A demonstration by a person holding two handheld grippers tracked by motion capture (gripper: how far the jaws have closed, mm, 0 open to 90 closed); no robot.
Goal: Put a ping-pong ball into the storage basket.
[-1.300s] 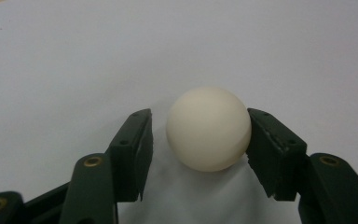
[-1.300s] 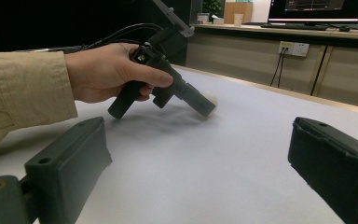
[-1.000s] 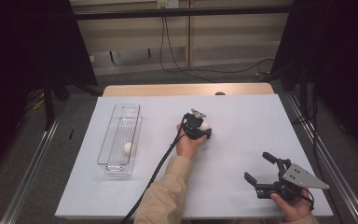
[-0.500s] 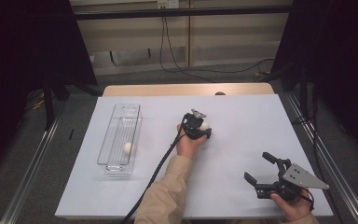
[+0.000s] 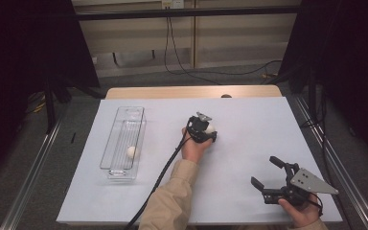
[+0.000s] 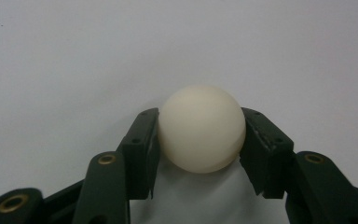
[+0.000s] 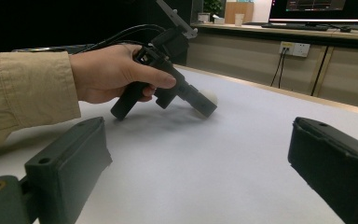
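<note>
The white ball (image 6: 201, 128), mid-surface, is pinched by the left gripper (image 6: 200, 154) (jaws just closed); a round, smooth ball may squirt out during lifting.

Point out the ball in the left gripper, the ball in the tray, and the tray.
held ball (image 6: 201, 128), left gripper view, middle of its front.
tray ball (image 5: 132, 152), high view, its top.
clear tray (image 5: 129, 109), high view, far end wall.

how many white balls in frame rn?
2. One ball sits on the table, clamped between the left gripper jaws. The other ball lies in the clear tray at the table's left side. None seem hidden.
</note>
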